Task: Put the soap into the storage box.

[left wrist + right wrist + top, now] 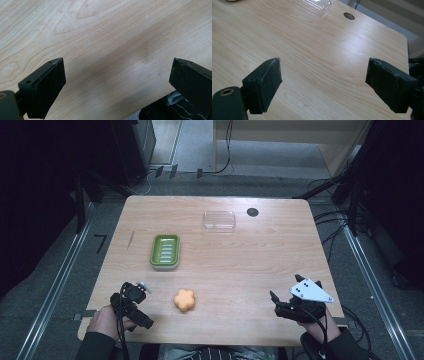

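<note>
Orange flower-shaped piece [184, 300] lies between both wide-open, empty grippers' jaws.

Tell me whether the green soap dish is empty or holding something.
Empty. The green soap dish shows only its bare ribbed floor in the high view; the orange flower-shaped soap lies apart on the table.

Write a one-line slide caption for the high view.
Person at a wooden table holding open left tongs and right tongs; orange flower-shaped piece, green ridged dish, clear tray.
</note>
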A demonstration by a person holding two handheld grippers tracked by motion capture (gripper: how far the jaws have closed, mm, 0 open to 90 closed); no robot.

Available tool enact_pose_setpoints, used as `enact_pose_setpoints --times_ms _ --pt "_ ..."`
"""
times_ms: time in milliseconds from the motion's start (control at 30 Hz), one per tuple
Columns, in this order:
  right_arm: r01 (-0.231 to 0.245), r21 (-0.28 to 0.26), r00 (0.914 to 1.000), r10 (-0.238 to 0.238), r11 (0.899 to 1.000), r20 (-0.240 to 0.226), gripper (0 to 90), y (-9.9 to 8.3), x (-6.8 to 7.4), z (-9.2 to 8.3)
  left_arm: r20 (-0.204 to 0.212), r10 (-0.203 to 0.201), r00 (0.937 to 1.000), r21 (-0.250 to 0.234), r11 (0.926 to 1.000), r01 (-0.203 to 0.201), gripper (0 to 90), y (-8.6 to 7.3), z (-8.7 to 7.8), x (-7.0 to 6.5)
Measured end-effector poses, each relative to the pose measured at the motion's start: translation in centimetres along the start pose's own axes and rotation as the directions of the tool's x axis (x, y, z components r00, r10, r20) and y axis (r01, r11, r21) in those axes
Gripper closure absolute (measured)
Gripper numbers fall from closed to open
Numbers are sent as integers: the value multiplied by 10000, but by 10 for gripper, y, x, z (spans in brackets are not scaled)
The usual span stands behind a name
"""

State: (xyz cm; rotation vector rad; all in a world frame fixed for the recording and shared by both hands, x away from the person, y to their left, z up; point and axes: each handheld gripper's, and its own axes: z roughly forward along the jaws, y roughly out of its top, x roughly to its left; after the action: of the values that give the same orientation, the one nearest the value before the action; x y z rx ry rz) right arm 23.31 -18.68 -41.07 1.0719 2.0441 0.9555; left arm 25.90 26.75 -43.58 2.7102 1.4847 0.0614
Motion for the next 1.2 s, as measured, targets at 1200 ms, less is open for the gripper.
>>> enact_pose_setpoints --times_ms 1200 --pt "-39 57 9999 39 10000 92 137 -1 -1 0 413 930 9948 -926 9917 -889 0 41 -2 -45"
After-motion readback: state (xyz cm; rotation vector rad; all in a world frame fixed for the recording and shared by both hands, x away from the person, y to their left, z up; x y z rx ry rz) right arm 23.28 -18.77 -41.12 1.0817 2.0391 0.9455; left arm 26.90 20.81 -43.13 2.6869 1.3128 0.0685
